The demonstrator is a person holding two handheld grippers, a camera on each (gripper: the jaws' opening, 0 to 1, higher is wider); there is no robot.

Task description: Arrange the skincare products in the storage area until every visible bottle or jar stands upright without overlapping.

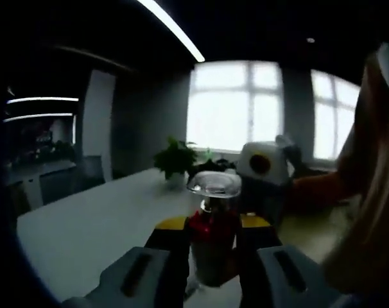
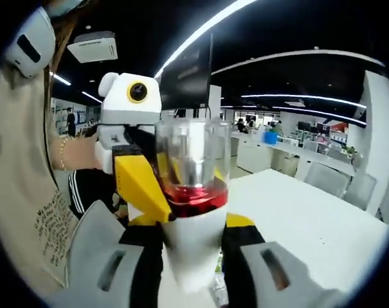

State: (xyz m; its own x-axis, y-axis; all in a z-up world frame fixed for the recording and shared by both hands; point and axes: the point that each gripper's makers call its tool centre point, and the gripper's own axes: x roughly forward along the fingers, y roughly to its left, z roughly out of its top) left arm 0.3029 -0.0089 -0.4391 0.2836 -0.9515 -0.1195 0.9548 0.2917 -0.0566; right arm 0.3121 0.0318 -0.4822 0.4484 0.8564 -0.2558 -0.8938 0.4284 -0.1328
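**Both grippers on one bottle, held above the table**

Left gripper view: left gripper (image 1: 210, 240) has its jaws closed in on the bottle (image 1: 210, 224) at the red band below its clear domed cap. Bottle stands upright between the jaws, lifted off the white table (image 1: 85, 231). Right gripper (image 1: 265, 168) comes in from the right, close behind the bottle. A potted plant (image 1: 175, 160) sits far down the table, before bright windows (image 1: 236, 106). A person's sleeve (image 1: 368, 192) fills the right edge.

Right gripper view: right gripper (image 2: 194, 247) clamps the bottle (image 2: 193, 212) at its white lower body. Clear cap on top, red band under it. Left gripper (image 2: 140, 186) meets the bottle from the left, its yellow jaw touching the red band. Table (image 2: 310, 218) runs off to the right, below the bottle. Person's torso (image 2: 21, 179) and wrist at left. Office desks behind, ceiling light strips (image 2: 201, 32) above.
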